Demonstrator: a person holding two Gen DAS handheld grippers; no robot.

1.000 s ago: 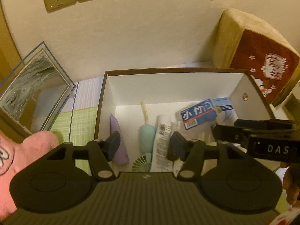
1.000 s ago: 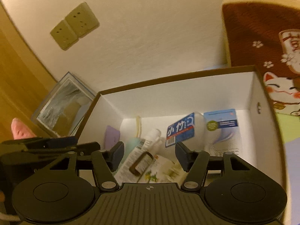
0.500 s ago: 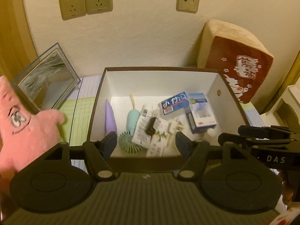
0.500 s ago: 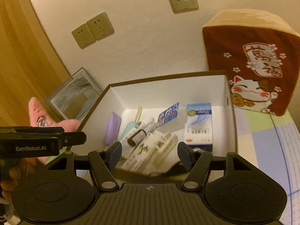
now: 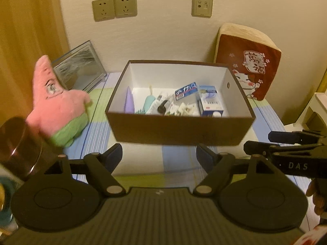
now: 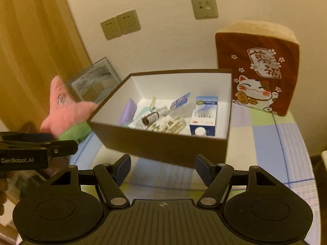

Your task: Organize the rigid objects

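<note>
Left wrist view: both my hand-held grippers, left (image 5: 159,155) and right (image 6: 162,166), have just been opening, empty, short of the brown box (image 5: 179,130) of sorted items on the surface (image 5: 141,163), where a careless sweep could topple the pink starfish plush (image 5: 55,104).

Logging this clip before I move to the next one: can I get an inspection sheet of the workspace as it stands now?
Surface: checked cloth in green, blue and white covers the table.
Job's things: brown box, open, white inside, holding a purple pouch, a blue and white carton, a small dark bottle and other small packets.
Clutter: pink starfish plush left of the box; glass-framed picture leaning behind it; cat cushion against the wall on the right.
Grippers: left claw open, nothing between its fingers; right claw open and empty too; both have just been opening.
Cables: nothing seen.
Surroundings: cream wall with sockets; yellow curtain at left.
</note>
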